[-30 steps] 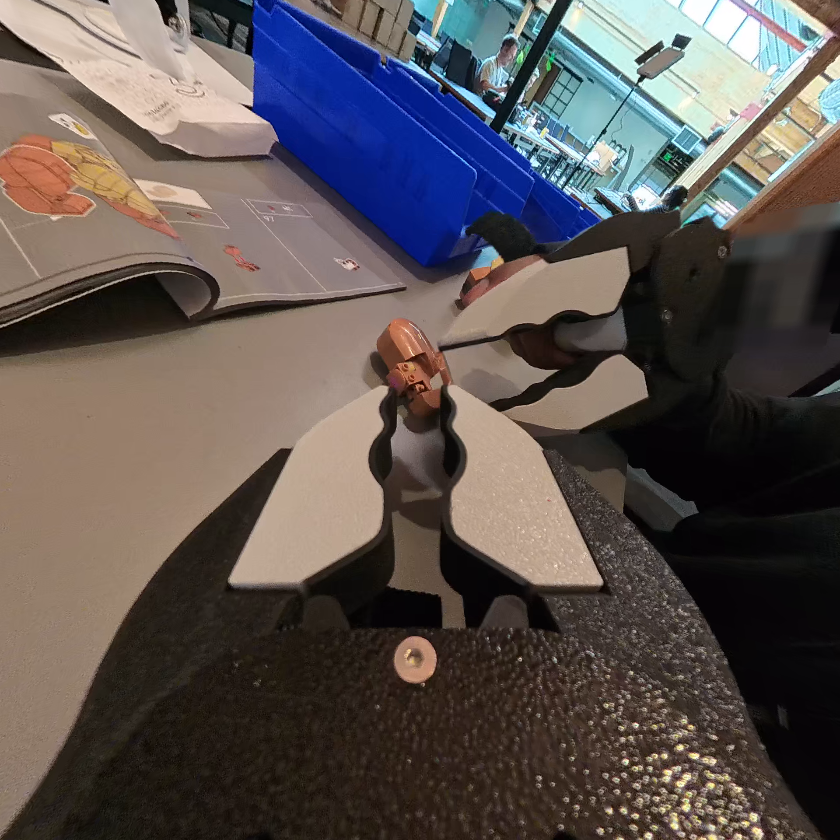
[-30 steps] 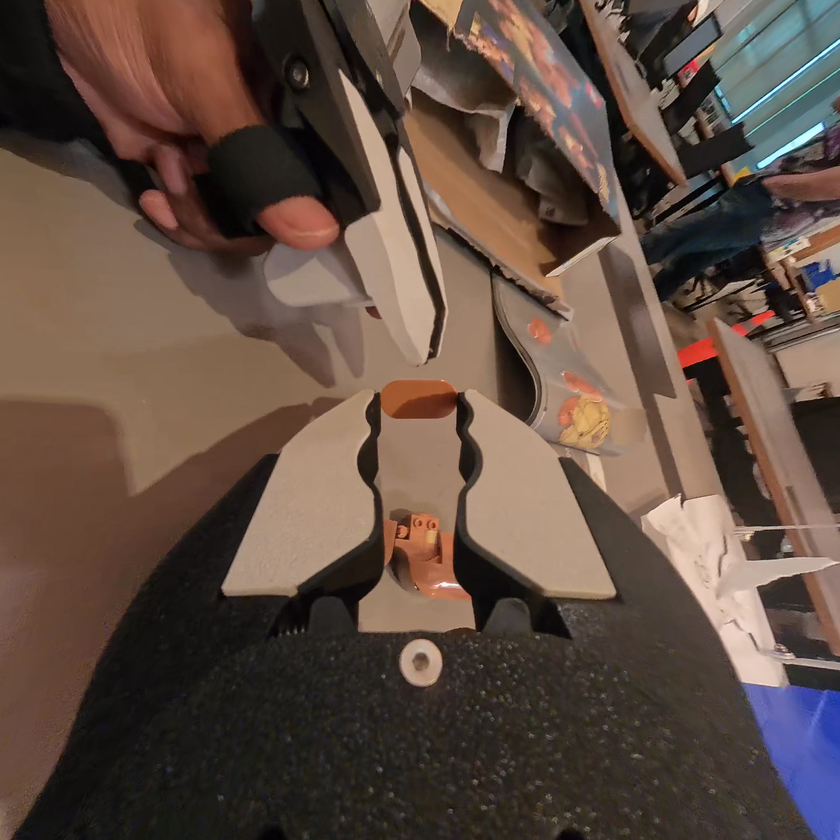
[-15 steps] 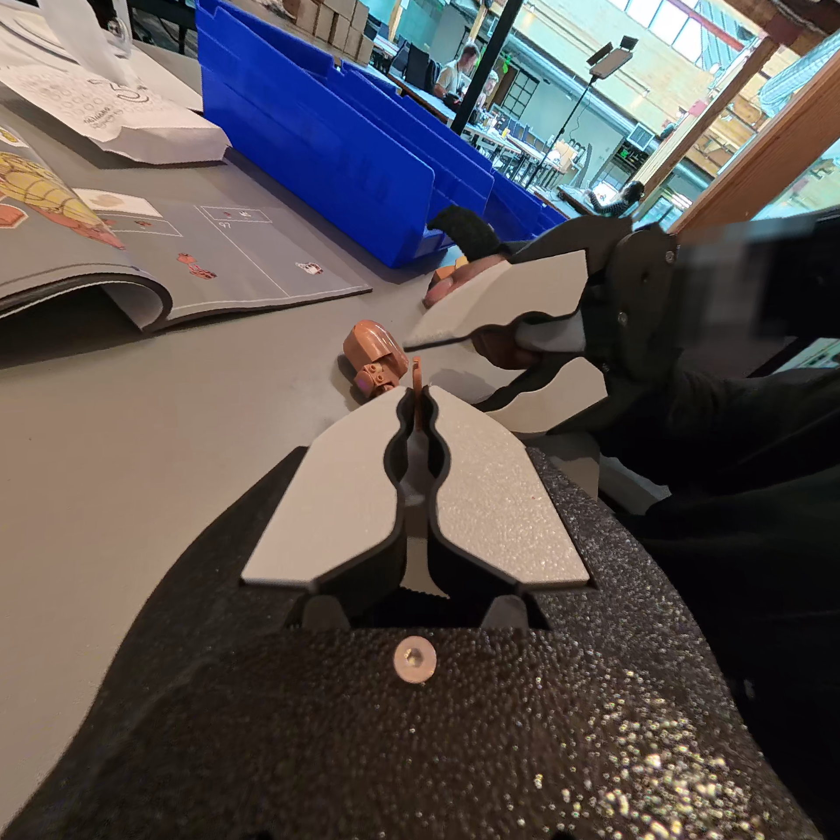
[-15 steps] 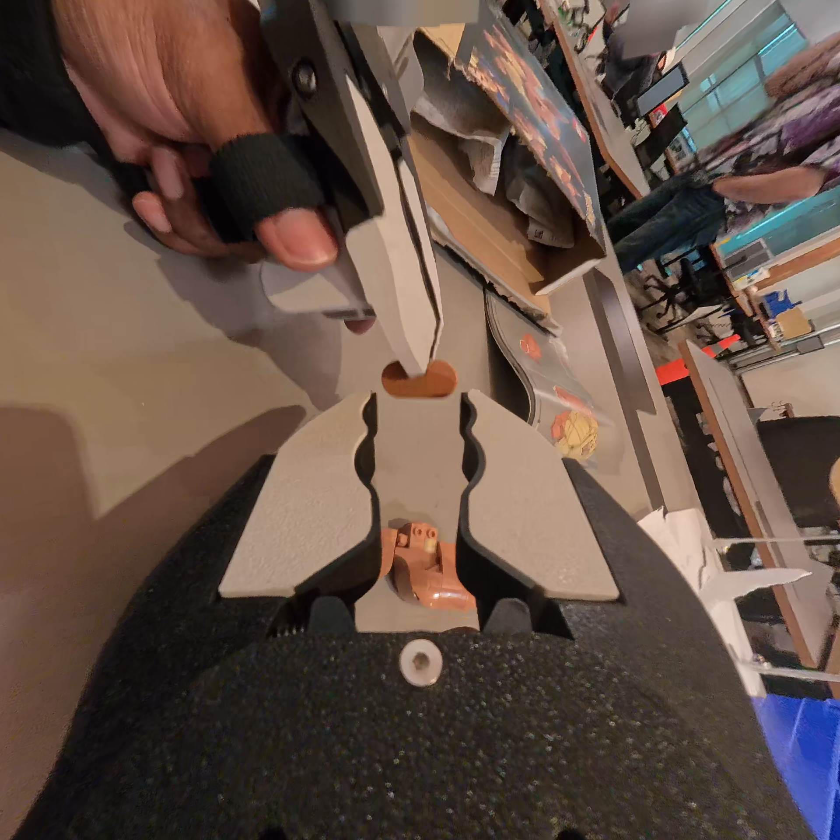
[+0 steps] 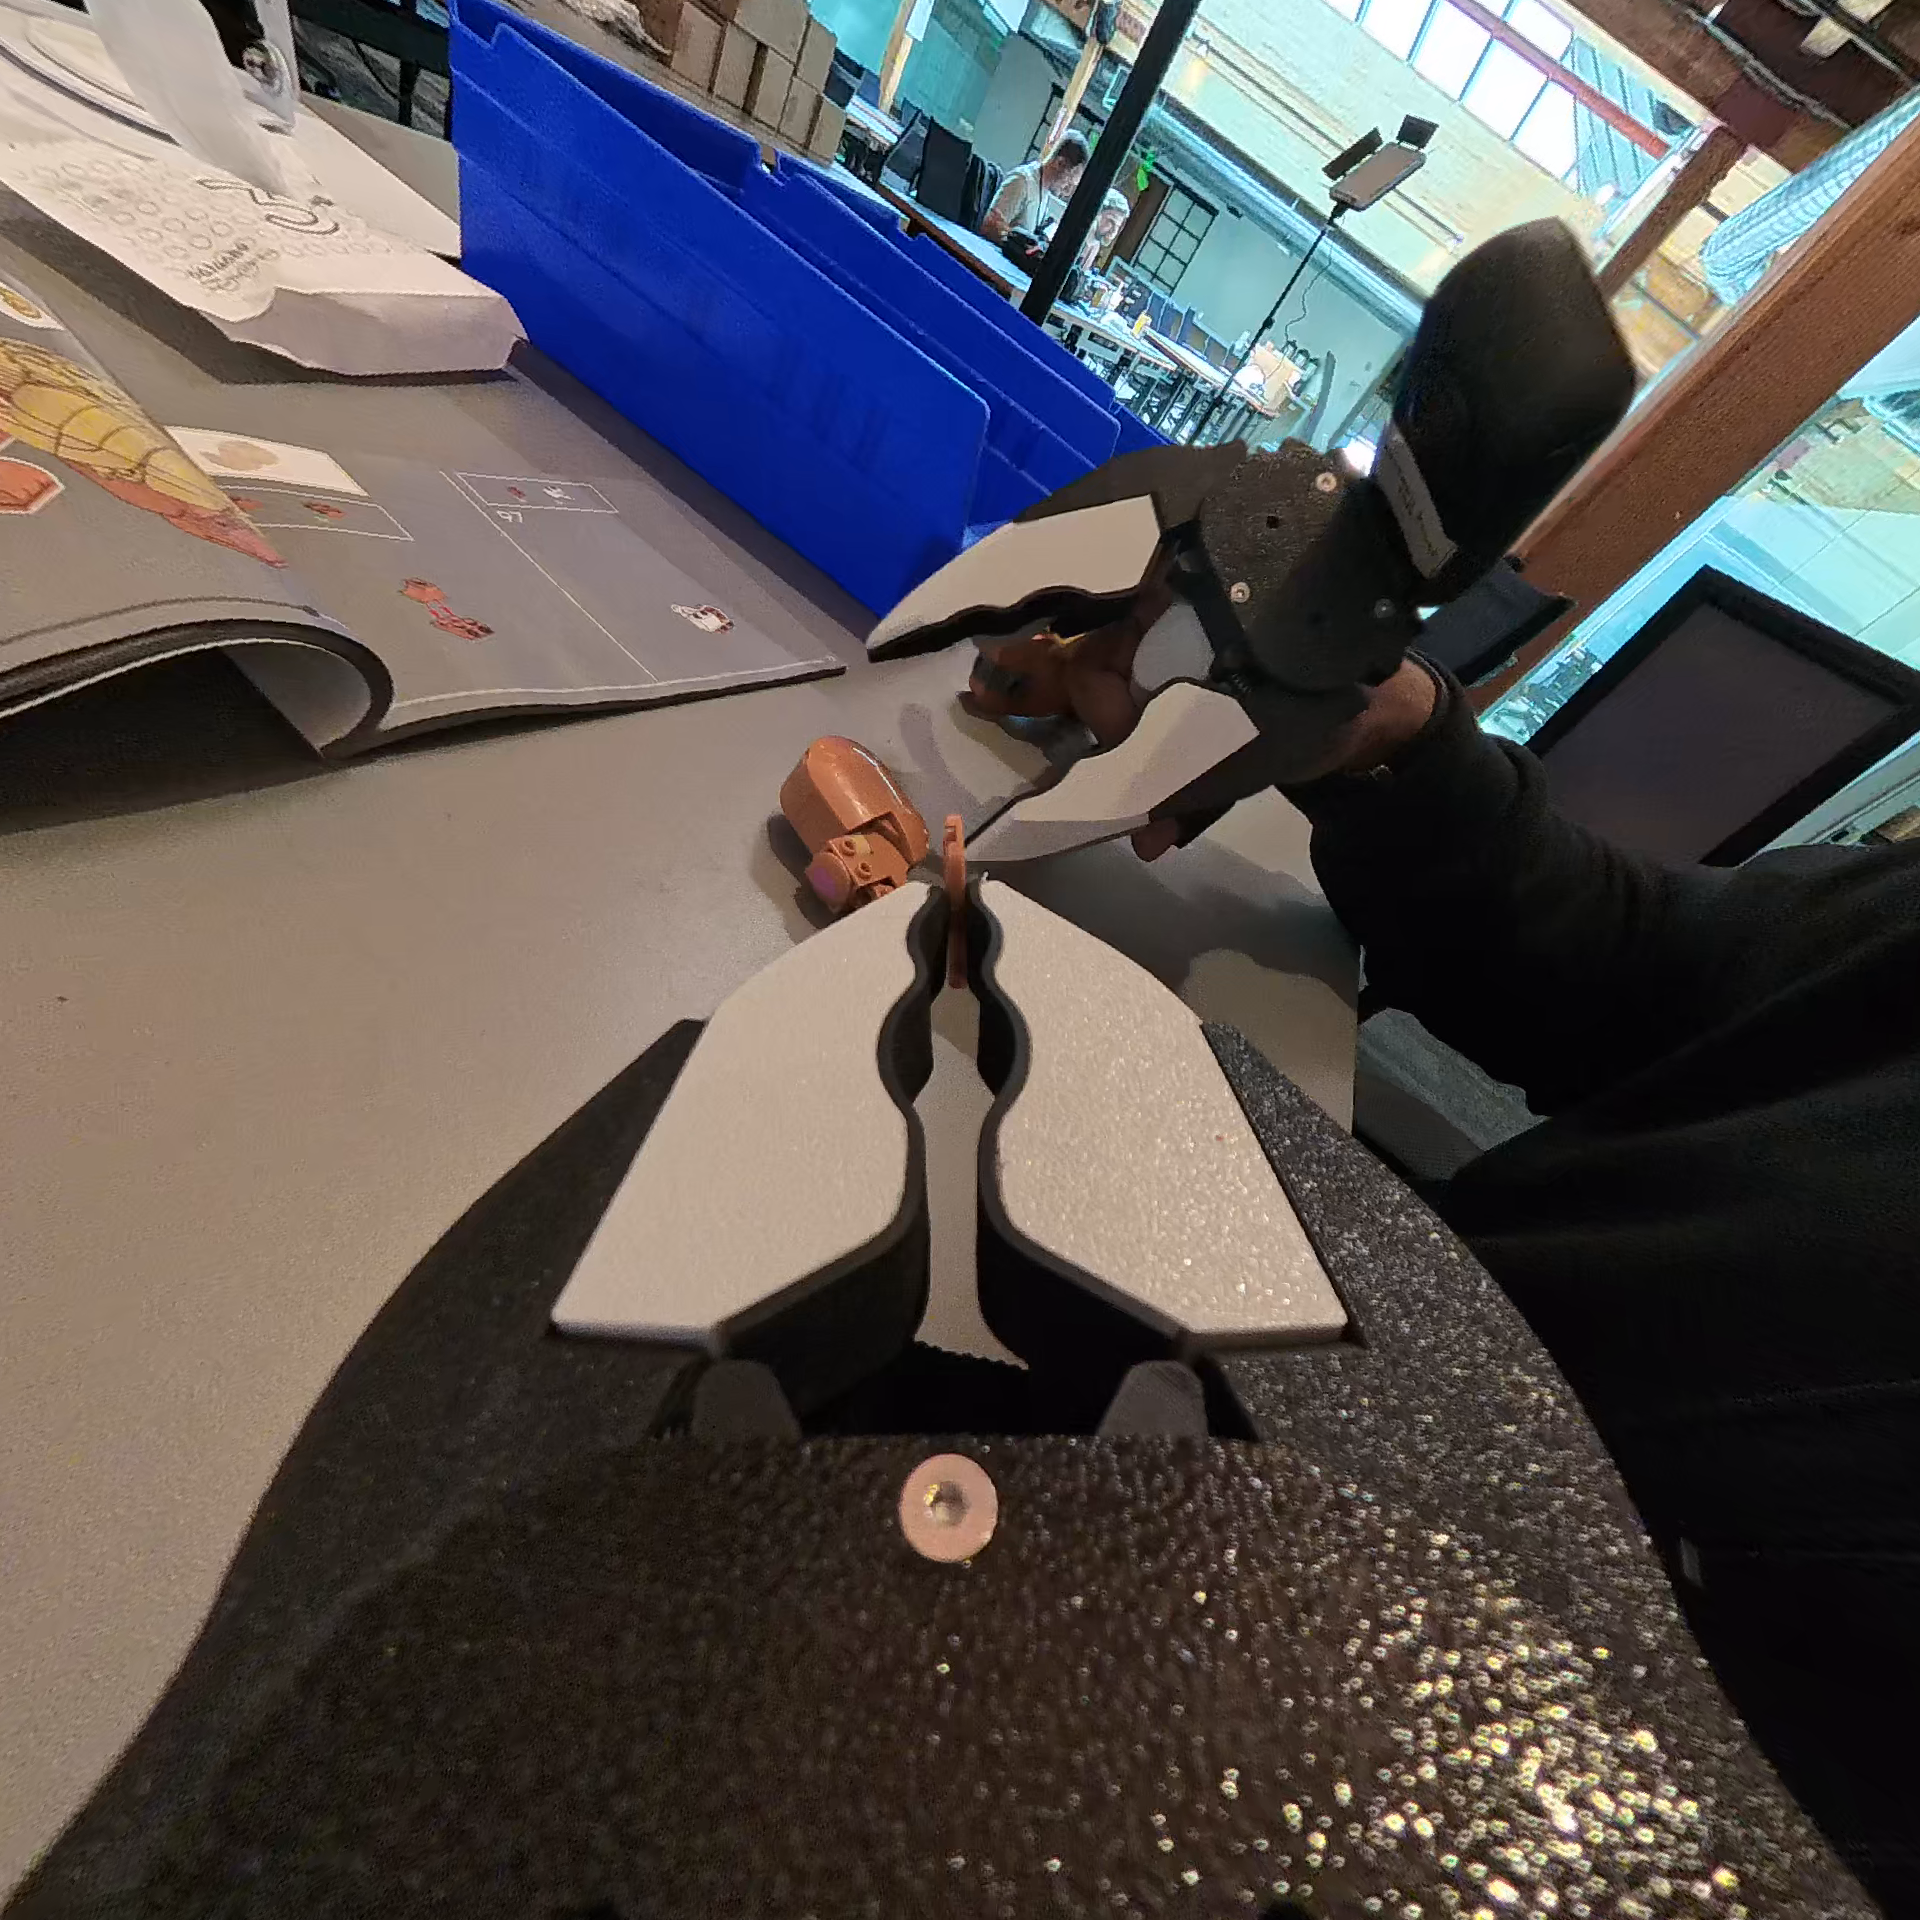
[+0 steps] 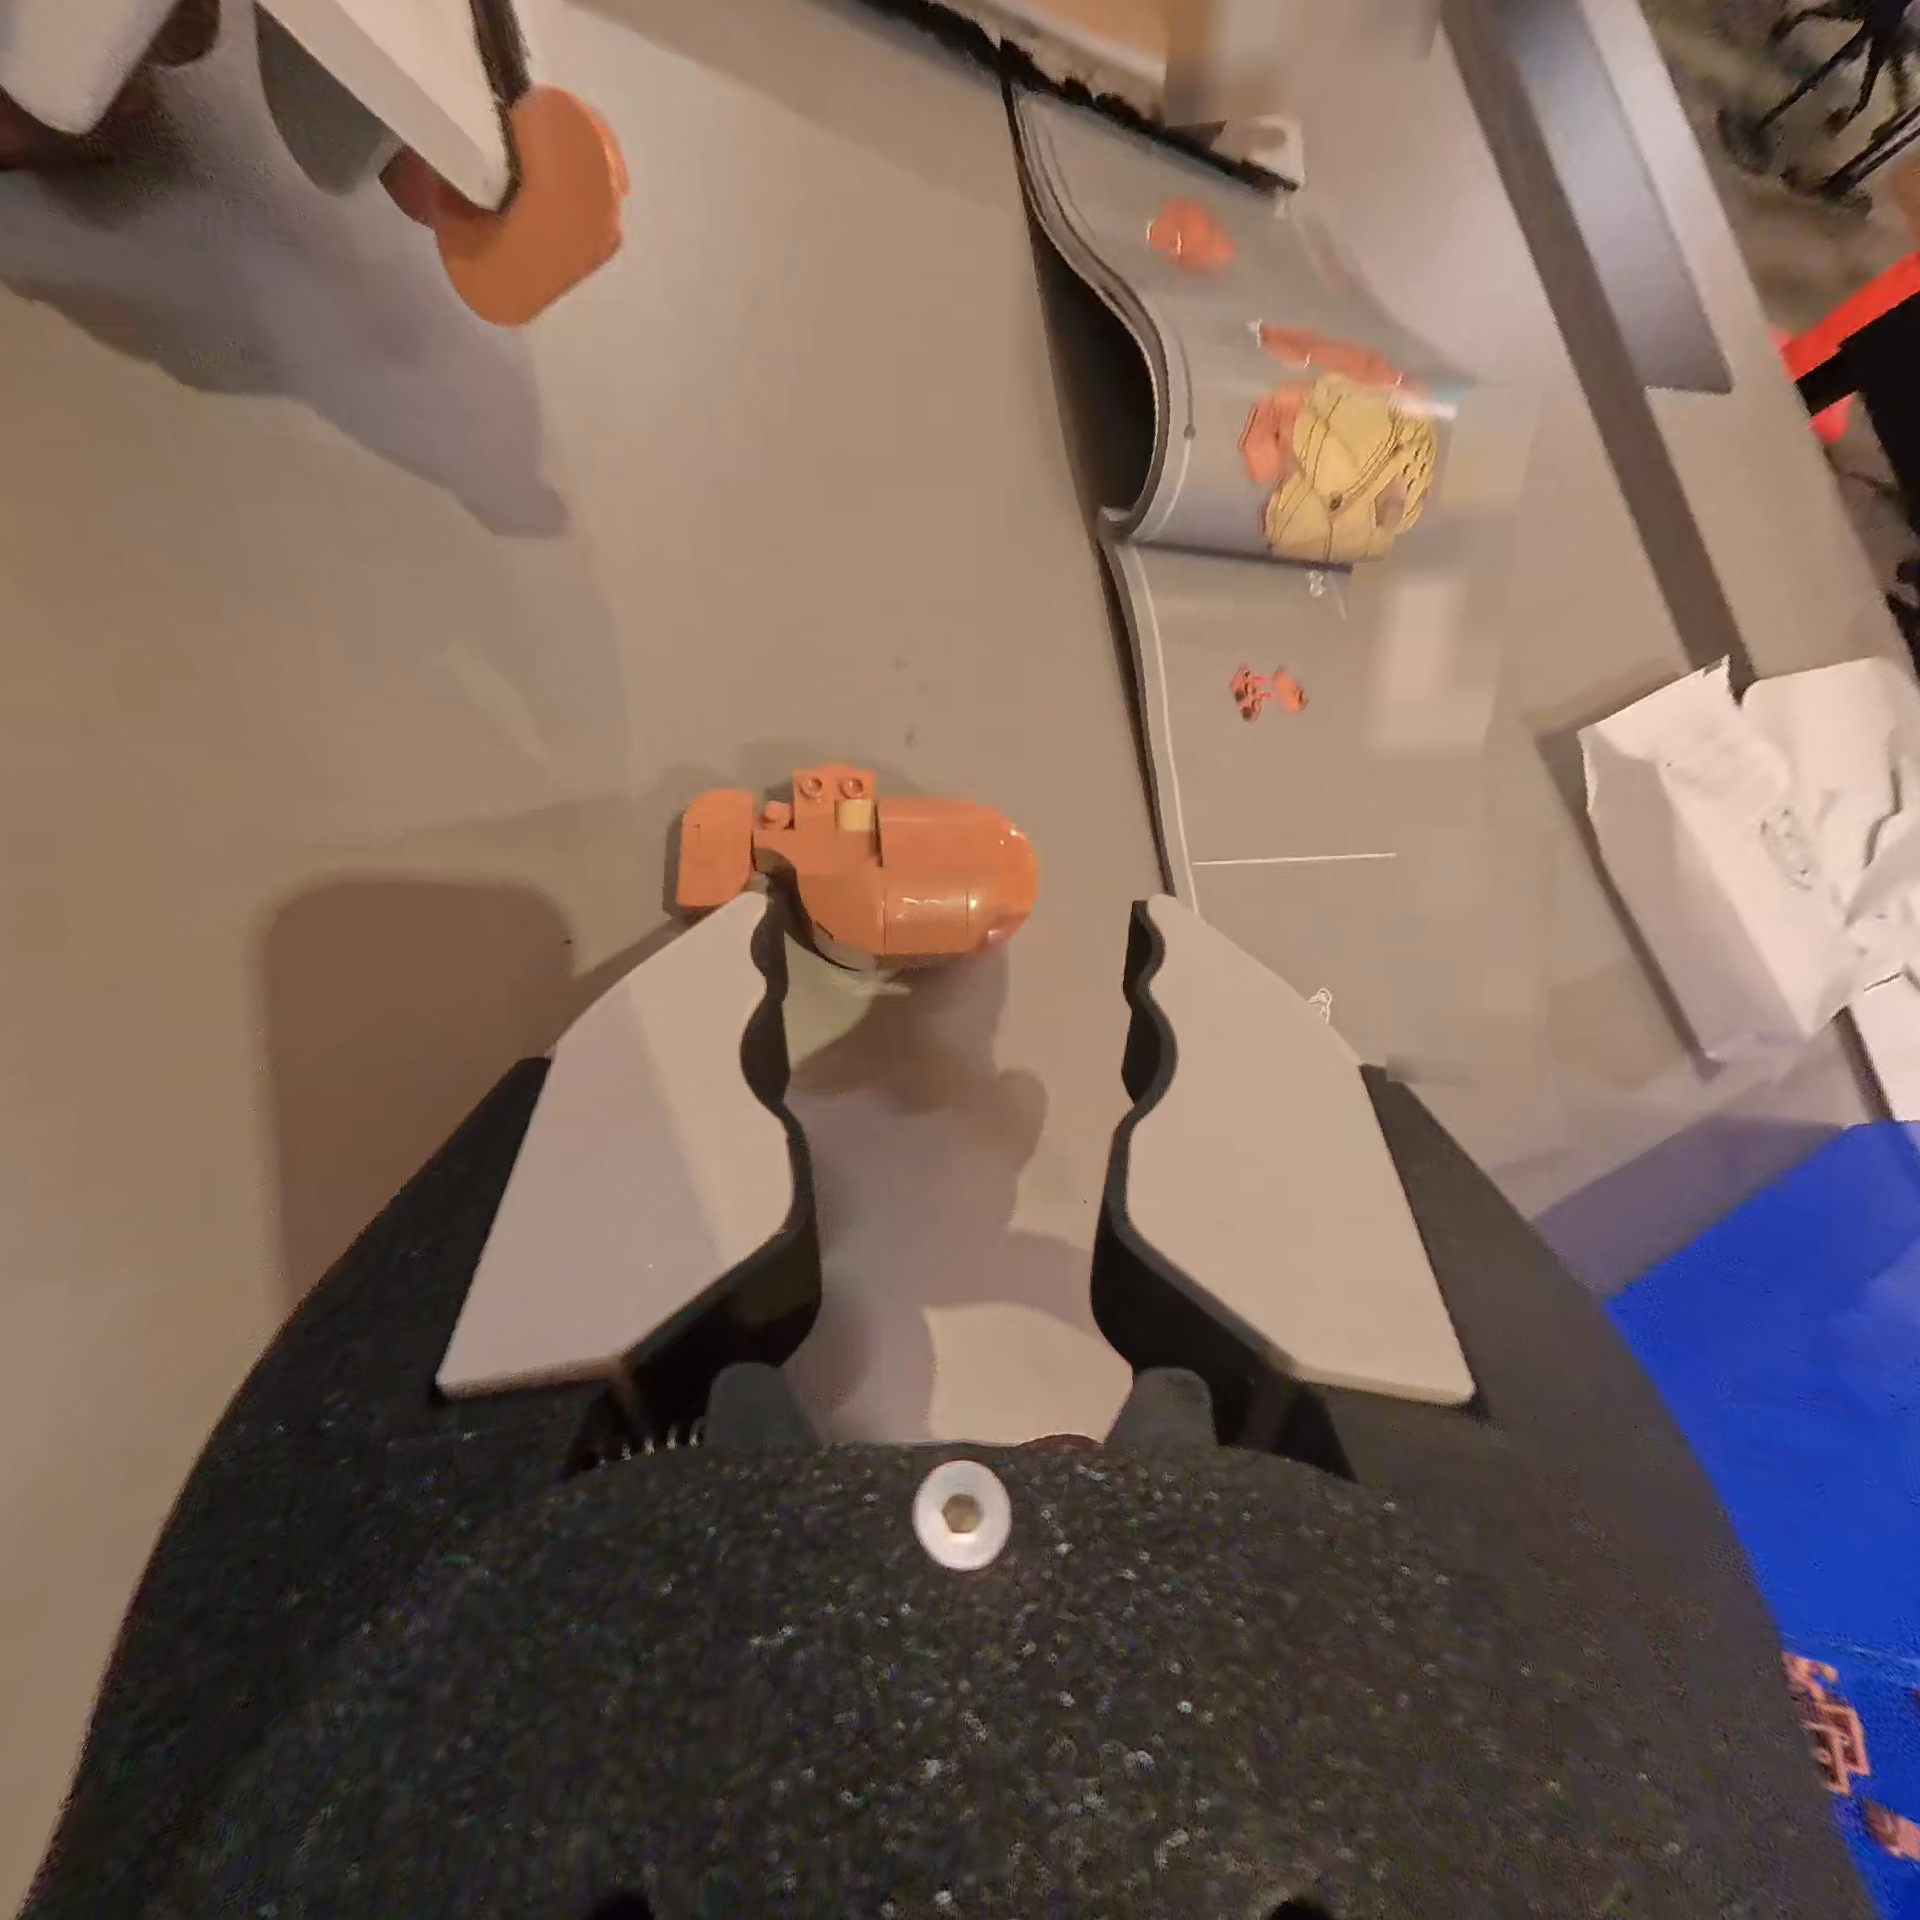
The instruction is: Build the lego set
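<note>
**Plate pinched left, right jaws wide over brick model**

Plate first: we see the left gripper (image 5: pixel 954 899) clamped on a thin orange plate (image 5: pixel 953 914), held edge-on at its tips, pads pressed on both faces. In the right wrist view the same plate (image 6: pixel 540 218) shows flat-face at 11 o'clock, lifted off the grey table (image 6: pixel 416 623).

We see the right gripper (image 6: pixel 945 914) with fingers spread wide, nothing between them but table. The orange brick model (image 6: pixel 862 873) lies on the table just past its tips, toward 12 o'clock; the left fingertip (image 6: pixel 727 935) overlaps the model's squared end, contact we cannot tell. From the left view the model (image 5: pixel 852 821) sits at 11 o'clock just beside the closed tips, and the right gripper's lower finger (image 5: pixel 1122 800) comes in from 2 o'clock, tip near the plate.

Edges: open instruction booklet (image 5: pixel 436 582) at 10 o'clock, its edge near the model; blue bins (image 5: pixel 727 343) at 12 behind it; crumpled white paper (image 6: pixel 1766 831) at 3 in the right view. Open table lies from 7 to 9 o'clock of the model.
</note>
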`<act>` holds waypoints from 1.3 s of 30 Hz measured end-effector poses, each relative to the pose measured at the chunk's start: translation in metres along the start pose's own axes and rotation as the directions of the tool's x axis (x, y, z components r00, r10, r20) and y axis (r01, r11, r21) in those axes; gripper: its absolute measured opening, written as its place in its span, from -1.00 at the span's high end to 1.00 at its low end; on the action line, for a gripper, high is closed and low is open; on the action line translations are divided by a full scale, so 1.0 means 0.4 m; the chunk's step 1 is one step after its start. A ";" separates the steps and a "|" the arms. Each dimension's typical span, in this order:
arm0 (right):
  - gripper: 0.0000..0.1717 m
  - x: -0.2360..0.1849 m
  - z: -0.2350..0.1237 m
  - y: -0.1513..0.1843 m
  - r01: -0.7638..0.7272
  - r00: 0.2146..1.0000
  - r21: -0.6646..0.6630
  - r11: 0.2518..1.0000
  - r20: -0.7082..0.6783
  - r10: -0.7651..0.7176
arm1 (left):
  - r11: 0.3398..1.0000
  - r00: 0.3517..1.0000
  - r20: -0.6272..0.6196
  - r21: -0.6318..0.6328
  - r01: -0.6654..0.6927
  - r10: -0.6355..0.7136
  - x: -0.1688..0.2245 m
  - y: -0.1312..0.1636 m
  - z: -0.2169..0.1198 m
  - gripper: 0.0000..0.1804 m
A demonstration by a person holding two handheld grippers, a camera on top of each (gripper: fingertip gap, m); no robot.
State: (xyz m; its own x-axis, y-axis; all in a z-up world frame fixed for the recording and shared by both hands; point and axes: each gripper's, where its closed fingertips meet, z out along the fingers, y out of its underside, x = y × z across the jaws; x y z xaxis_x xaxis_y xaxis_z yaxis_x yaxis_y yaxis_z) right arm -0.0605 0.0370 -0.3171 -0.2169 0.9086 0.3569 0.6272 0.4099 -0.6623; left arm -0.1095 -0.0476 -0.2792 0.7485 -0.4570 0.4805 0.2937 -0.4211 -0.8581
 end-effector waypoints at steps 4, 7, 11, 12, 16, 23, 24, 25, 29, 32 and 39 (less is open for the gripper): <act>0.22 -0.001 0.012 0.017 -0.023 0.999 -0.036 0.999 0.048 0.024 | 1.000 1.000 0.000 0.000 0.003 -0.003 -0.001 0.000 0.000 0.97; 0.19 0.005 0.022 0.027 -0.014 0.998 -0.067 0.998 0.065 0.019 | 1.000 1.000 -0.003 -0.001 0.006 -0.006 -0.001 0.000 0.000 0.97; 0.19 0.001 0.029 0.027 -0.026 0.992 -0.071 0.997 0.117 0.034 | 1.000 1.000 -0.010 0.002 0.008 -0.008 0.001 -0.001 -0.001 0.97; 0.19 -0.001 0.032 0.029 -0.027 0.991 -0.074 0.997 0.132 0.037 | 1.000 1.000 -0.012 0.002 0.008 -0.008 0.002 -0.001 -0.001 0.97; 0.19 -0.005 0.041 0.038 -0.007 0.986 -0.092 0.996 0.163 0.022 | 1.000 1.000 -0.020 0.001 0.008 -0.008 0.004 0.000 -0.001 0.97; 0.23 -0.008 0.049 0.046 0.005 0.980 -0.090 0.996 0.201 0.013 | 1.000 1.000 -0.024 0.000 0.009 -0.009 0.005 0.000 0.000 0.97; 0.23 -0.008 0.051 0.046 0.004 0.979 -0.088 0.996 0.203 0.014 | 1.000 1.000 -0.024 -0.001 0.010 -0.010 0.005 0.000 0.000 0.97; 0.23 -0.007 0.053 0.045 0.003 0.979 -0.084 0.996 0.205 0.014 | 1.000 1.000 -0.024 -0.002 0.010 -0.010 0.005 0.001 0.000 0.97; 0.23 -0.016 0.059 0.037 0.005 0.972 -0.059 0.998 0.235 0.009 | 1.000 1.000 -0.024 -0.009 0.011 -0.011 0.005 0.003 0.002 0.97; 0.29 -0.023 0.068 0.034 0.012 0.970 -0.054 0.998 0.242 0.001 | 1.000 1.000 -0.023 -0.014 0.012 -0.012 0.004 0.004 0.003 0.97; 0.40 -0.030 0.081 0.005 0.040 0.984 0.023 0.999 0.173 -0.043 | 0.999 1.000 -0.017 -0.030 0.013 -0.014 0.002 0.010 0.008 0.97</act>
State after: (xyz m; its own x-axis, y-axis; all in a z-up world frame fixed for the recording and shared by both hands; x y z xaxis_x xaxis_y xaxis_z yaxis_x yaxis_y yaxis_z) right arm -0.0808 0.0294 -0.3439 -0.3702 0.8902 0.2656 0.6005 0.4475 -0.6627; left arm -0.1061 -0.0472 -0.2827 0.7340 -0.4645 0.4954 0.2858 -0.4505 -0.8458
